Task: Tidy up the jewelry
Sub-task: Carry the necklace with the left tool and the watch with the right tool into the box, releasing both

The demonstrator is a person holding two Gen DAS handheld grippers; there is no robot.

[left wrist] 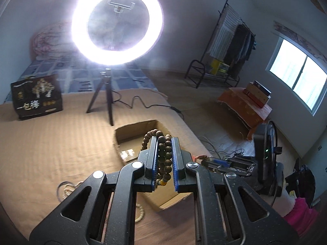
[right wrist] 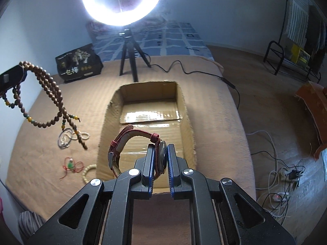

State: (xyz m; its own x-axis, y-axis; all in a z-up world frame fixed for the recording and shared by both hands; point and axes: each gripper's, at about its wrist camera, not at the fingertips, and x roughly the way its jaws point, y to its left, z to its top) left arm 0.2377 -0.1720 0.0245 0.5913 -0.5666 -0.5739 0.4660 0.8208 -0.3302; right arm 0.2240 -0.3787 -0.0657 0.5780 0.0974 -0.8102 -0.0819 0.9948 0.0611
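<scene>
Jewelry lies mostly left of the box, on the ribbed tan cloth [right wrist: 49,159] over the bed. Farthest left, in the right wrist view, the left gripper [right wrist: 12,79] hangs in the air with its jaws clamped on a long string of round brown wooden beads [right wrist: 51,94], matte, with a few yellow and green spacers. The loops dangle clear of the cloth. From the left wrist view the same string is bunched between the blue ribbed pads [left wrist: 156,157].

Below it on the cloth sit a thin grey ring tangled with small cream pearls [right wrist: 67,138], a red cord with a green pendant [right wrist: 70,165], and a bracelet of pale round beads [right wrist: 87,173] just beside the box wall.

The open cardboard box [right wrist: 187,126] is rectangular with ragged cut edges and a glossy strip of tape across its floor. The right gripper [right wrist: 160,159] is over its near end, jaws clamped on a wristwatch [right wrist: 163,156] held edge-on, its woven red strap [right wrist: 122,140] with tan lining arching left to a metal buckle.

Behind stand a black printed carton [right wrist: 78,63] and a glaring ring light [right wrist: 122,2] on a black tripod [right wrist: 130,57].
</scene>
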